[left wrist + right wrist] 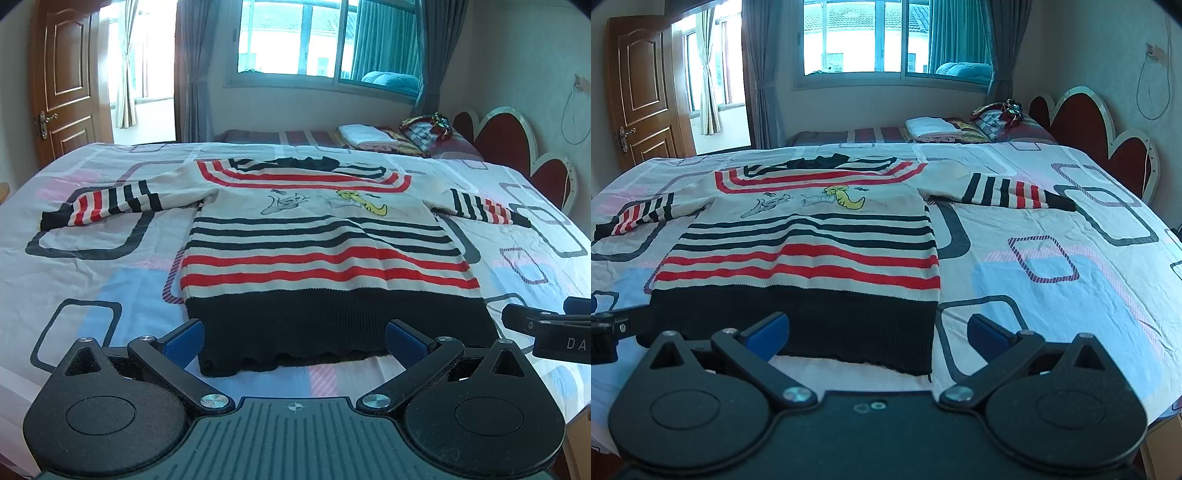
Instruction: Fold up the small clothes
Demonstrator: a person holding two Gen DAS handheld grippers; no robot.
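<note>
Sweater [317, 236] is lying flat on the bed [92, 280], front up, sleeves spread to both sides, black hem facing the grippers. Left gripper [294, 341] is hovering wide open at the hem, nothing between the fingers. Right gripper [878, 338] is also sitting fully open, over the hem's right corner. Bare sheet is showing on all sides of the sweater, widest on the right. Right view is showing more of that empty stretch; left view is showing the whole left sleeve [103, 203] and the other gripper's tip.
</note>
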